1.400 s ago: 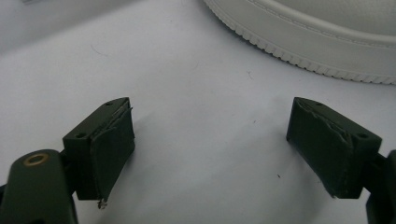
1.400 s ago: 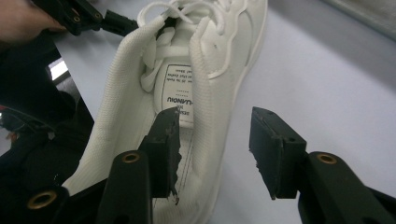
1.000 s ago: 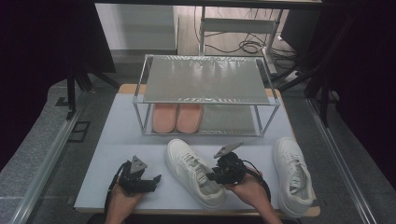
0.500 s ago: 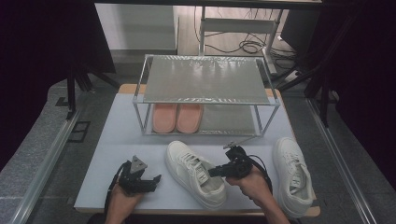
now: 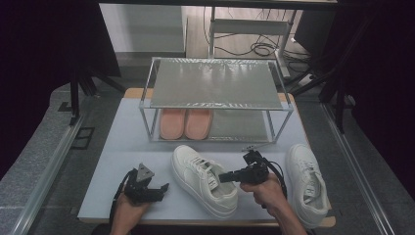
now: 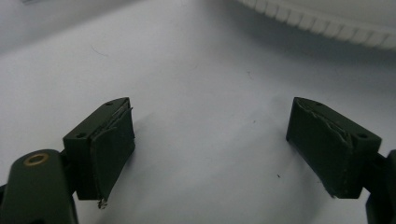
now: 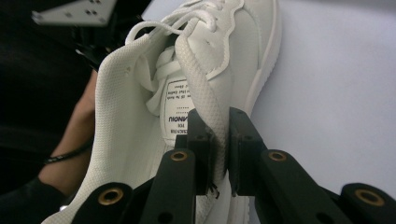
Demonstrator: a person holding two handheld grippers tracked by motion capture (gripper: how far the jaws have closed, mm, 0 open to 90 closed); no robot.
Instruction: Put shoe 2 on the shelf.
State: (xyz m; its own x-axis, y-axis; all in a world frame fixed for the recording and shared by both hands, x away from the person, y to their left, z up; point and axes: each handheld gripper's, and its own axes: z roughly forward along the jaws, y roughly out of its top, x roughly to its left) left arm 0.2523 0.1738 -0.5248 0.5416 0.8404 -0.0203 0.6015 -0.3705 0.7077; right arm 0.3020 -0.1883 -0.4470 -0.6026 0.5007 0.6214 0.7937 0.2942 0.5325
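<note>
Right gripper (image 7: 219, 140) has just been closing and now pinches the collar of the white mesh lace-up sneaker (image 5: 204, 178) in front of the metal two-tier shoe rack (image 5: 215, 98). Left gripper (image 5: 147, 188) rests open. Shelving it remains, by my judgement; the second white sneaker (image 5: 306, 183) waits too.

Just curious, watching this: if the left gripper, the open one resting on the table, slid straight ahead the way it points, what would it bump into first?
Probably the white sneaker: the left gripper faces its ribbed sole across bare table mat, though depth is hard to judge.
</note>
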